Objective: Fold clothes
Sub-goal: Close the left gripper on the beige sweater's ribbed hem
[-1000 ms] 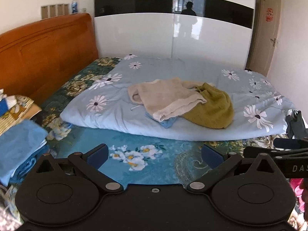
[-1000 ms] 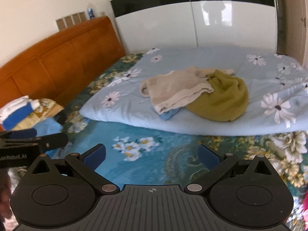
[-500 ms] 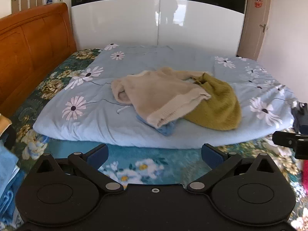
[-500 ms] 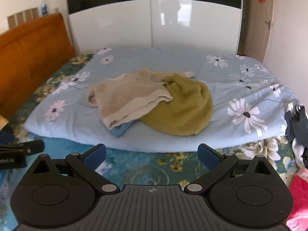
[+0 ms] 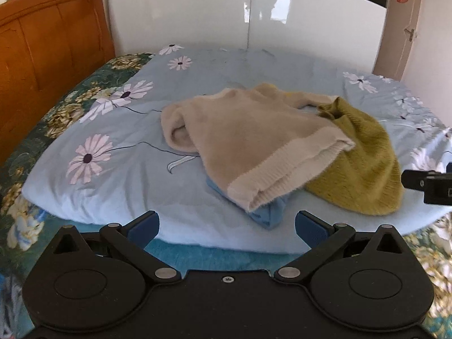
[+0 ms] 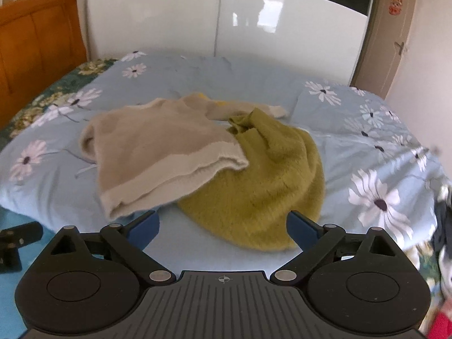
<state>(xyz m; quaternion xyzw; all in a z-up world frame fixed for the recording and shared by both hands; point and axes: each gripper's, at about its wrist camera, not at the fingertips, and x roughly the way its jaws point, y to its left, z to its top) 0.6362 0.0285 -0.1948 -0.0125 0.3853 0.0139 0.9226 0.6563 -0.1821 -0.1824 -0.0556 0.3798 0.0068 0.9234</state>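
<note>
A beige sweater (image 5: 254, 141) (image 6: 158, 147) lies crumpled on the light-blue flowered quilt (image 5: 118, 180) (image 6: 367, 147), partly over an olive-green sweater (image 5: 364, 166) (image 6: 262, 192). A blue garment (image 5: 268, 214) pokes out from under the beige hem. My left gripper (image 5: 227, 226) is open, just short of the quilt's near edge, in front of the blue garment. My right gripper (image 6: 223, 226) is open too, low over the quilt, with the olive sweater's near edge between its blue pads. Neither holds anything.
An orange wooden headboard (image 5: 48, 56) stands at the left and a glossy white wardrobe (image 5: 248, 17) behind the bed. A door (image 6: 387, 34) is at the far right. Dark and red clothes (image 6: 443, 226) lie at the bed's right edge.
Both grippers have moved forward toward the bed, so the pile of sweaters looks much larger and closer. Both stay open.
</note>
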